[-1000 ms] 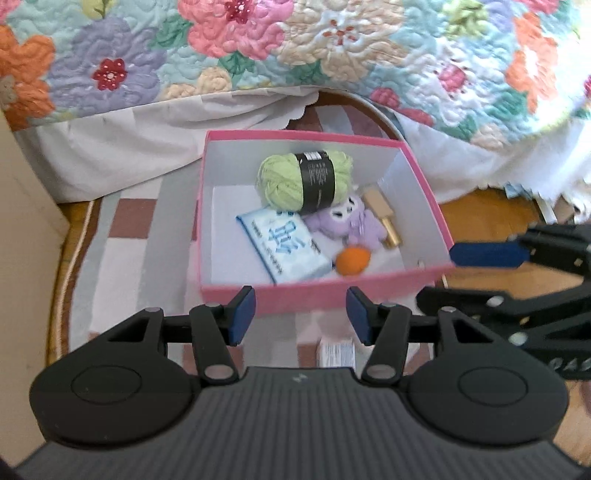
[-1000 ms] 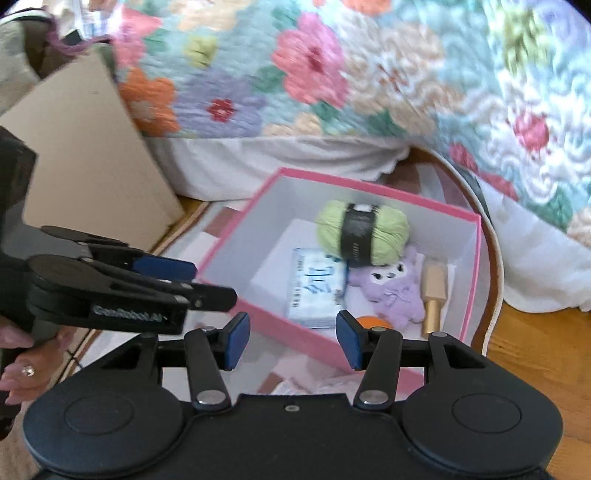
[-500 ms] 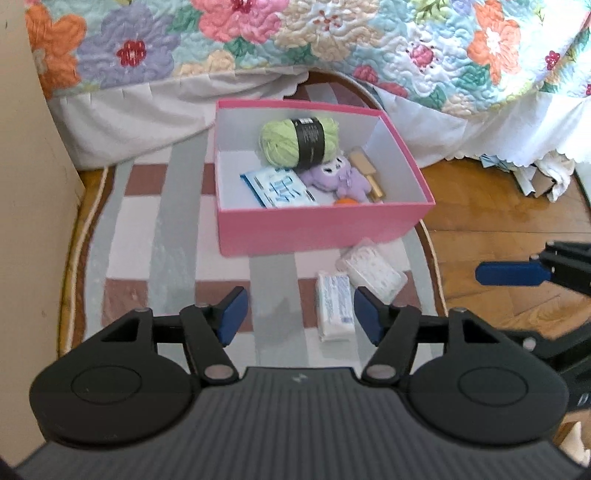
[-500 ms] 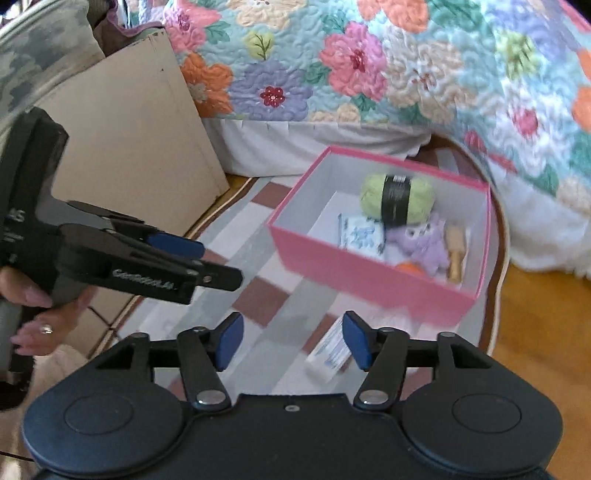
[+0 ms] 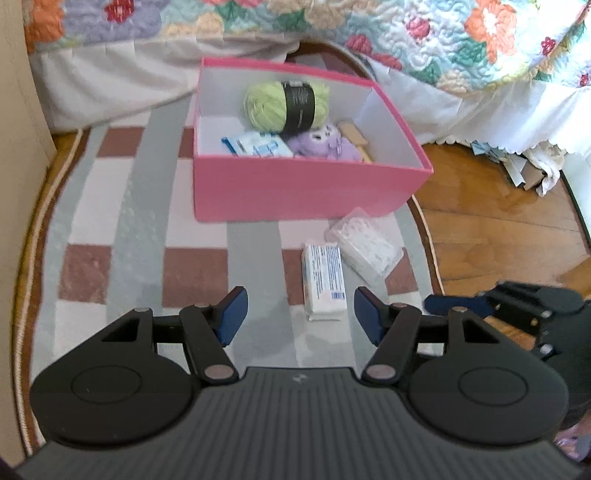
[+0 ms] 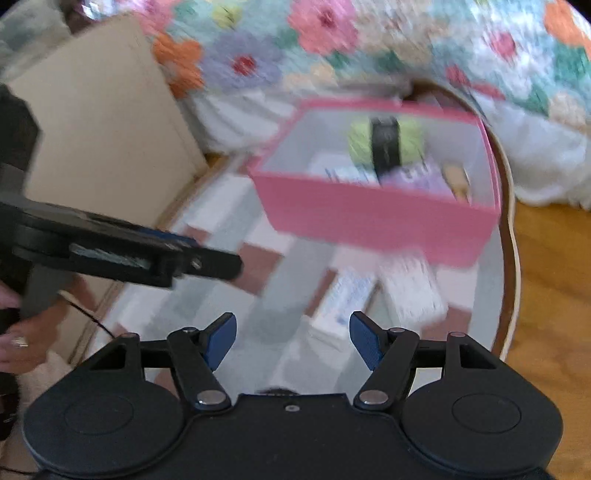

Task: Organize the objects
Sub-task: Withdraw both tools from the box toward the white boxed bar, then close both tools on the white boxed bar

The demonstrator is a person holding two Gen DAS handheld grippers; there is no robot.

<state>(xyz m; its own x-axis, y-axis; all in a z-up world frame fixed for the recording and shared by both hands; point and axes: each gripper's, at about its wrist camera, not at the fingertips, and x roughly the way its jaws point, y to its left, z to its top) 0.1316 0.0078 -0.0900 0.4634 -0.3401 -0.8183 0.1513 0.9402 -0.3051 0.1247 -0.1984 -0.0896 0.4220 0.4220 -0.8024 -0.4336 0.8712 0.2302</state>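
Two packets (image 5: 324, 282) lie on the rug (image 5: 140, 229) before both spread claws (image 5: 299, 317).

A checked rug (image 5: 140, 236) in grey, white and reddish-brown covers the near floor, with a corded edge. At the far side a floral quilt (image 5: 406, 33) hangs over a bed, with a white bed skirt (image 5: 110, 85) below it reaching the rug. Wooden floor (image 5: 498, 236) shows at right. A tan board (image 6: 99, 129) stands at left. Crumpled paper (image 5: 524, 166) lies far right under the skirt.
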